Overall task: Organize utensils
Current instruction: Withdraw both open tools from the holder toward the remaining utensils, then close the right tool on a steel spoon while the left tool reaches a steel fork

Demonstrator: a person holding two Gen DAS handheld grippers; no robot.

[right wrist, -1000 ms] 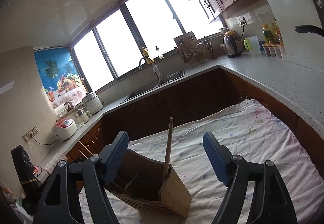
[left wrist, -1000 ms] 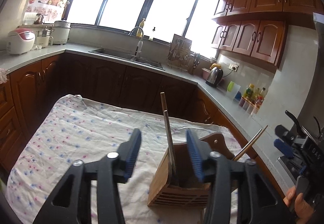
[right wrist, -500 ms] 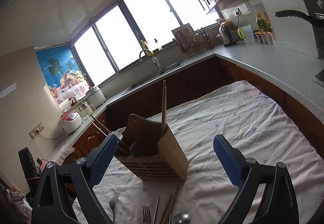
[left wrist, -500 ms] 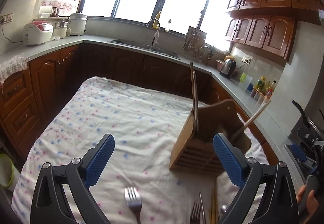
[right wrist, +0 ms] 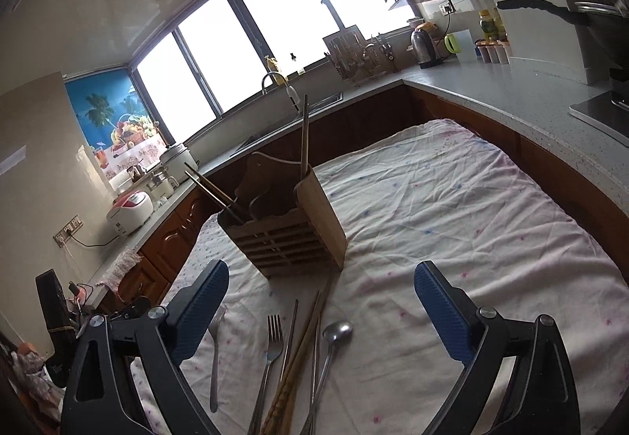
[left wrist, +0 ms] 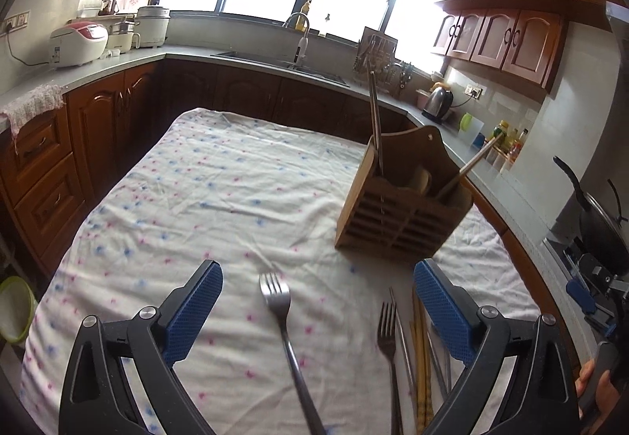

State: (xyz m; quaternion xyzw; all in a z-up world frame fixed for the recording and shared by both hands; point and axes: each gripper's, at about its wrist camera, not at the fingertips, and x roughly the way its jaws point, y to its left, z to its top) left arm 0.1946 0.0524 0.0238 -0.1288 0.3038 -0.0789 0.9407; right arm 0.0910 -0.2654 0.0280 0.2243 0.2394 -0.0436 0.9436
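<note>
A wooden utensil holder [left wrist: 401, 207] stands on the cloth-covered table, with chopsticks upright in its left slot and more leaning in its right slot; it also shows in the right wrist view [right wrist: 287, 226]. A fork [left wrist: 283, 321] lies between the fingers of my open, empty left gripper [left wrist: 318, 313]. A second fork [left wrist: 387, 336] and chopsticks [left wrist: 420, 352] lie to its right. My right gripper [right wrist: 320, 305] is open and empty above a fork [right wrist: 271, 348], chopsticks [right wrist: 298, 352] and a spoon [right wrist: 334, 340]. Another fork [right wrist: 214, 348] lies at the left.
The table wears a white cloth with small flowers [left wrist: 220, 191]. Wooden cabinets and a grey counter [right wrist: 511, 96] ring the table, with a sink [left wrist: 298, 61], a kettle [left wrist: 436, 102] and a rice cooker [left wrist: 76, 43]. A pan [left wrist: 597, 214] sits at the right.
Both grippers pulled back from the holder and tilted down. The left one opened wide after being narrow around a chopstick in the holder. The loose forks, chopsticks and spoon came into view.
</note>
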